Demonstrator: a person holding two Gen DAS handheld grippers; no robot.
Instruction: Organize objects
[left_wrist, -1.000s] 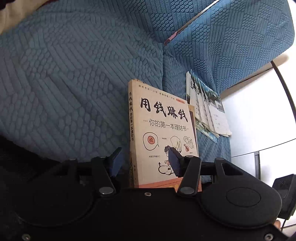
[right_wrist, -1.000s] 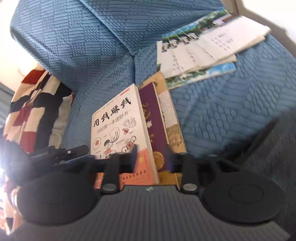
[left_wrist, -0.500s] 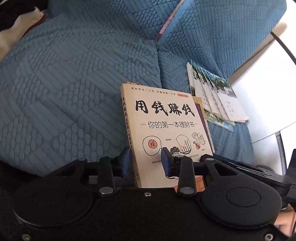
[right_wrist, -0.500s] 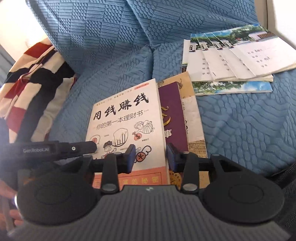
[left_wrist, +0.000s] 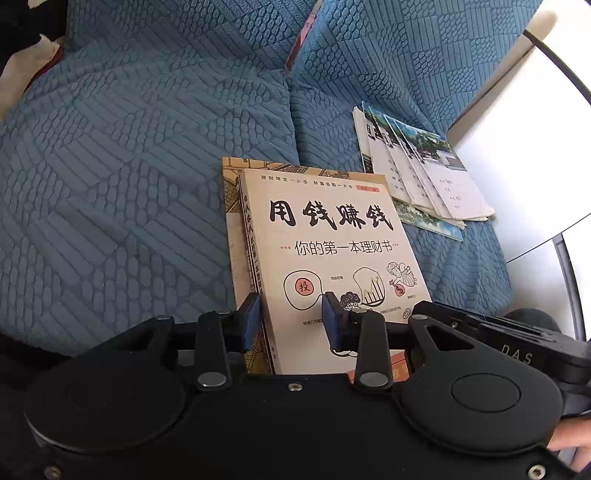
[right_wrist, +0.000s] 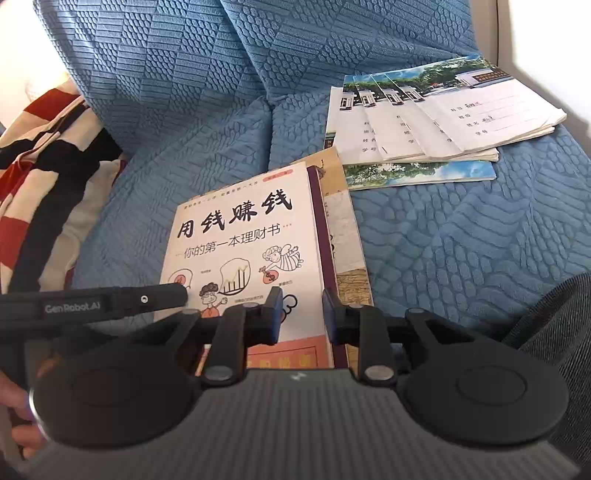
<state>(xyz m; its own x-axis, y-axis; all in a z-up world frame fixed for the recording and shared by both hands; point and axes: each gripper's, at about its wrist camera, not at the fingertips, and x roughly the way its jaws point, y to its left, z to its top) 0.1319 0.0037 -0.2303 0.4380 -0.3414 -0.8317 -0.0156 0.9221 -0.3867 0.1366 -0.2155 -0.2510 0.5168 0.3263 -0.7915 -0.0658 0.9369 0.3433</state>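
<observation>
Both claws pointed steeply downward, side by side. The left claw (left_wrist: 291, 321) stood partly open, jaws steady. The right claw (right_wrist: 302, 314) stood narrower, its jaws closing. A hand (right_wrist: 16, 417) gripped the left claw's body.

A cream-covered book (left_wrist: 332, 258) with bold black Chinese characters and cartoon drawings lay face up on top of a small stack. Beneath it sat a purple-covered book (right_wrist: 327, 258), only its right edge showing in the right wrist view. Under both lay a tan illustrated book (right_wrist: 349, 236), sticking out past the far and side edges of the cream-covered book. Beyond the stack's far right corner, close to it, a fan of thin booklets (right_wrist: 436, 118) lay flat, overlapping one another. Each had a white cover with a photo band of trees and a gate. A booklet with a blue-sky strip (right_wrist: 421, 171) lay under that fan, on its near side.
</observation>
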